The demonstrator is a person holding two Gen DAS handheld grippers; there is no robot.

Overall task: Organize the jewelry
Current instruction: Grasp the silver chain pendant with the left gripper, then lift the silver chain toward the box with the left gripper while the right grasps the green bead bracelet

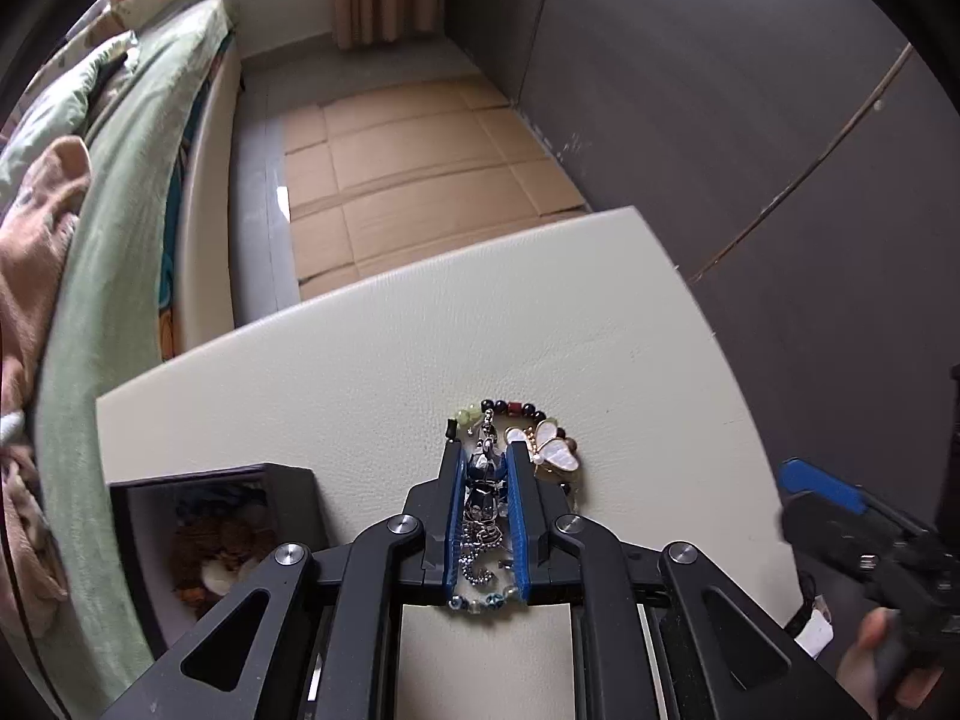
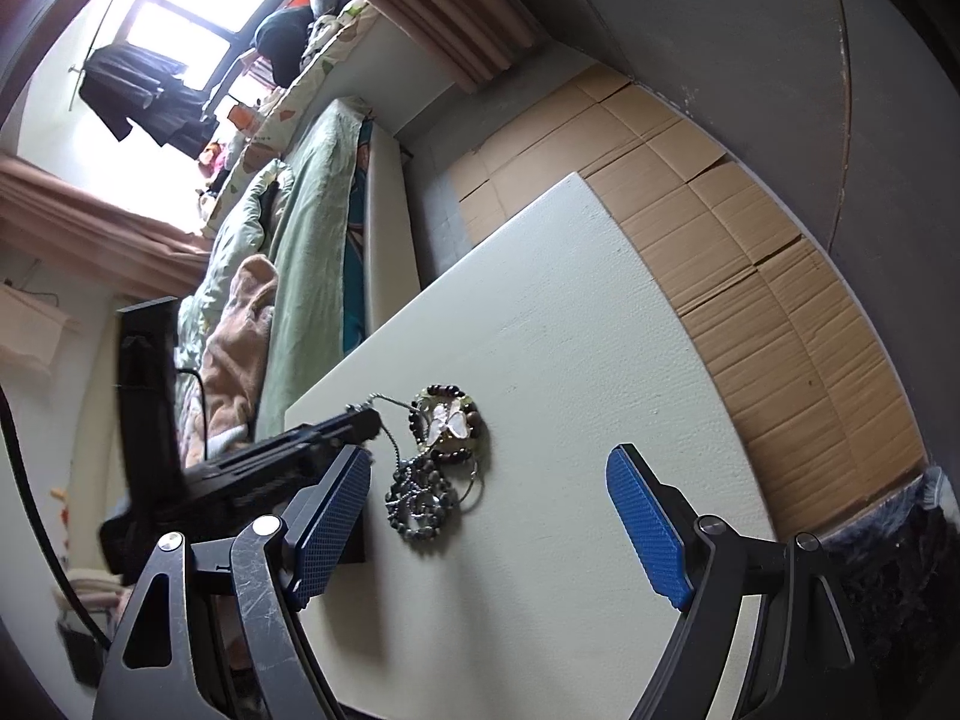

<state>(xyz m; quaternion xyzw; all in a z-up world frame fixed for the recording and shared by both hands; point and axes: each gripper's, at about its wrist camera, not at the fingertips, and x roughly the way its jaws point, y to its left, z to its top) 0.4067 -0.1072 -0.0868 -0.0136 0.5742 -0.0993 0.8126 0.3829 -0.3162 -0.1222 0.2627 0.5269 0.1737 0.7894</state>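
No legible text, label, brand, number or sign appears on any surface in either the left or right wrist view.

Matt leathery table (image 1: 372,360) – glossy metal pendant (image 1: 485,480)

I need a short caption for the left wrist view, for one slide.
Left gripper closed on a dark pendant in the jewelry pile, beside a black box.
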